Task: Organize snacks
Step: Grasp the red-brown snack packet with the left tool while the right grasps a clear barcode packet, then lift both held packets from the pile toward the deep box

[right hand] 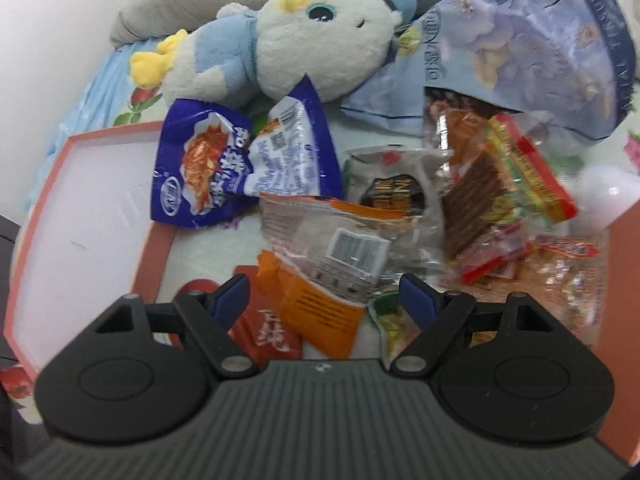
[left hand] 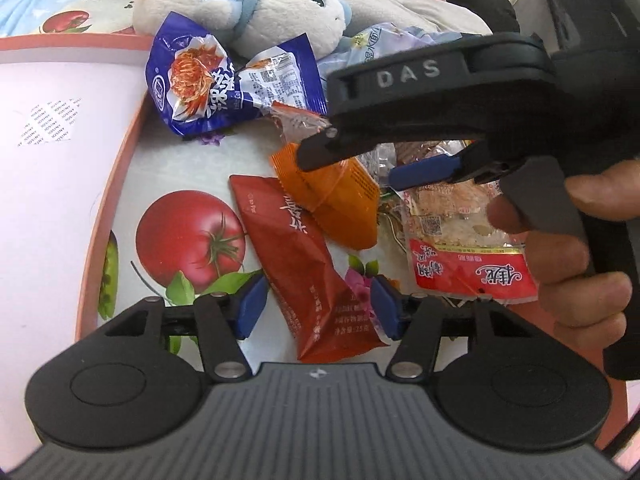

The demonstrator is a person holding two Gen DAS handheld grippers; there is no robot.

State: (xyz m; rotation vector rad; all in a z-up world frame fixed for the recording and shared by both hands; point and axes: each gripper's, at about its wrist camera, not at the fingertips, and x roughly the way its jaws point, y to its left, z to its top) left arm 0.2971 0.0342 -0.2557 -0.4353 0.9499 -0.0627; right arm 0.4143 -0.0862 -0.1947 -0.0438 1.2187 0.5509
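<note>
A red-brown snack packet (left hand: 296,264) lies on a tomato-printed cloth (left hand: 188,236). My left gripper (left hand: 318,308) is low over its near end, open, with a blue pad on each side and a thin gap at the left pad. An orange packet (left hand: 344,204) overlaps its far end. My right gripper (left hand: 352,168), held by a hand (left hand: 576,272), hovers open over that orange packet. In the right wrist view the orange packet (right hand: 320,300) with a clear barcoded top lies between the wide-apart pads of my right gripper (right hand: 324,300), untouched.
A pink box with a salmon rim (left hand: 116,184) (right hand: 156,248) lies left. A blue noodle packet (left hand: 200,84) (right hand: 208,168) and a plush toy (left hand: 260,8) (right hand: 312,44) sit behind. Several more packets (right hand: 500,176), a red-and-clear one (left hand: 460,252) and a pale blue bag (right hand: 540,52) crowd the right.
</note>
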